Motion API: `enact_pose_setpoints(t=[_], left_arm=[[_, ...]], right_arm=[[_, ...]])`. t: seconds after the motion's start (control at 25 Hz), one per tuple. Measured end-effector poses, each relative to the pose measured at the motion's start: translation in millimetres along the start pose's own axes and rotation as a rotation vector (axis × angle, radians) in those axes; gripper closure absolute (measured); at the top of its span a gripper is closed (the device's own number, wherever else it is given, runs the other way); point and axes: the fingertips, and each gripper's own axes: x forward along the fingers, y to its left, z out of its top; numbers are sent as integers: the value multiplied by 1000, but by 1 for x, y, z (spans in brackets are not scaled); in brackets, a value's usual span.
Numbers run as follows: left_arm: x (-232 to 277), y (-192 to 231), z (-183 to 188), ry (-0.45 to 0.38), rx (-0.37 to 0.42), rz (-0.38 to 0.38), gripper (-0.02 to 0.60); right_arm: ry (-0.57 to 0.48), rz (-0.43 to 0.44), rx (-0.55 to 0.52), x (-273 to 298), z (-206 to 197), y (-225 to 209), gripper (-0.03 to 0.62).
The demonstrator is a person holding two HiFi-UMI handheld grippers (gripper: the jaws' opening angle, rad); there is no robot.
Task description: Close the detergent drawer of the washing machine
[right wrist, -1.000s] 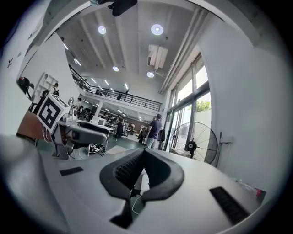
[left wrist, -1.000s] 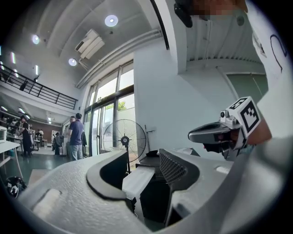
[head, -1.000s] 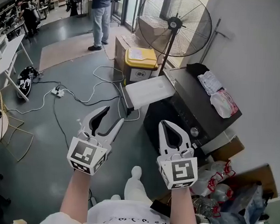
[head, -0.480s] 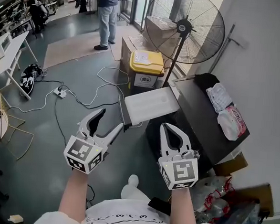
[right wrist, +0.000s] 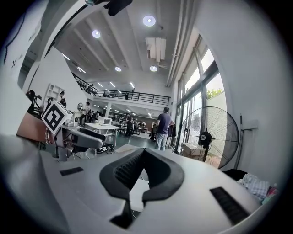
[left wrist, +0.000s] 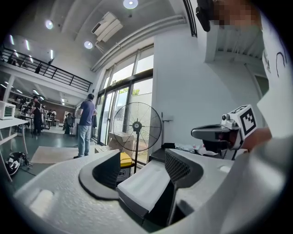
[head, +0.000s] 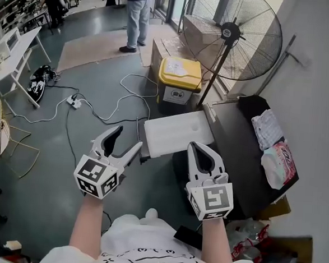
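Head view: white detergent drawer [head: 178, 132] juts from the black washing machine [head: 234, 136]; my left gripper [head: 127, 139], jaws just opened, holds nothing; right gripper [head: 195, 146] clenched.

left gripper [head: 128, 138]: held level, pointing away from the body, rolled a little to one side; jaws wide apart, just been opening, pads pressing on nothing.
right gripper [head: 193, 145]: held level, pointing the same way; jaw tips closed against each other, gripping nothing.
left forearm [head: 87, 225]: bare, stretched forward.
right forearm [head: 213, 243]: bare, stretched forward, about parallel to the other.
marker cubes [head: 96, 177]: one at each wrist end, facing up.
spacing: side by side, well apart, at similar reach.
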Motion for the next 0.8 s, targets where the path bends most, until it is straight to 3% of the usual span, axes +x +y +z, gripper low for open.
enact_pose_setpoints(t=[0.4,0.8], left_arm=[[29,43,-42,33,-166,-2,288],[42,79,-85,144,-231,-155,290]], right_arm=[[67,14,52,37,-34,-9,592],[130,-80,109,78,-39,10,592]])
